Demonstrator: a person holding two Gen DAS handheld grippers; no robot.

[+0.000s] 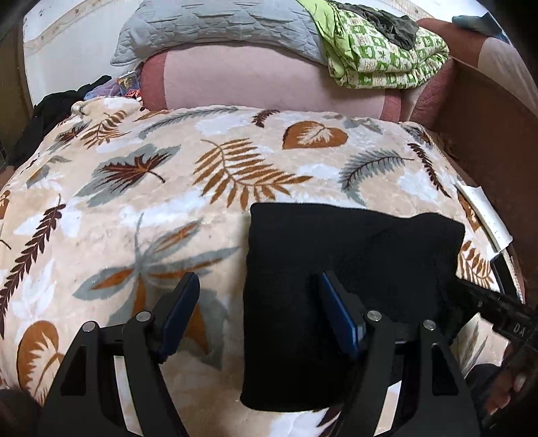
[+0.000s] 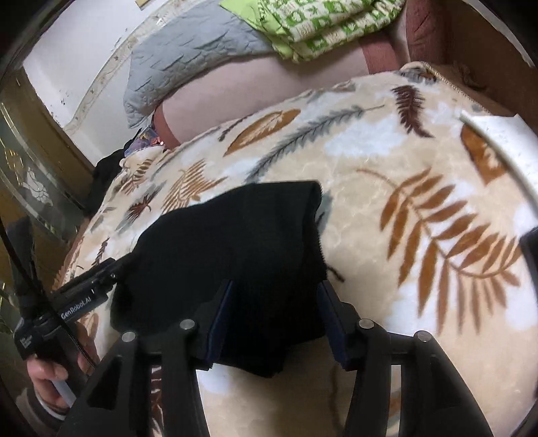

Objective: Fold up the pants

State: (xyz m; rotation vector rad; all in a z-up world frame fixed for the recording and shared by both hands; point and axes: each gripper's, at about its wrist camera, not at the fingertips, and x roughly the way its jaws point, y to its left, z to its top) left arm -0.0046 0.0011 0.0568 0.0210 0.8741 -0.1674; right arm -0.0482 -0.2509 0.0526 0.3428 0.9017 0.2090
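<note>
The black pants (image 1: 353,285) lie folded into a compact, roughly square bundle on a bed covered by a cream blanket (image 1: 168,201) printed with brown and grey leaves.

In the left wrist view the bundle sits to the right of centre. The left gripper (image 1: 257,316) hangs over its left edge with the fingers (image 1: 336,312) spread wide: one blue-padded finger is over the bare blanket, the other over the black cloth, and nothing is pinched between them. At the right border of this view the right gripper's black body shows beside the bundle's right edge, with part of the hand that holds it below; its fingers are not visible here.

The right wrist view shows those fingers. The right gripper (image 2: 274,312) has its fingers (image 2: 220,322) parted to a moderate gap, and the near end of the pants (image 2: 235,242) lies between them. The pads look just apart from the cloth, so the bundle seems to rest loose on the blanket rather than held. Only this view shows the bundle's stitched right hem and, at the left edge, the left gripper's body with white lettering and the person's hand (image 2: 50,380) wrapped round its handle.

Behind the blanket, both views show a pink cushion (image 1: 269,84) with a grey quilted pillow (image 1: 208,27) and a green-and-white patterned cloth (image 1: 386,57) piled on it. Only the left view shows a dark garment (image 1: 393,23) on top of that green cloth.
</note>
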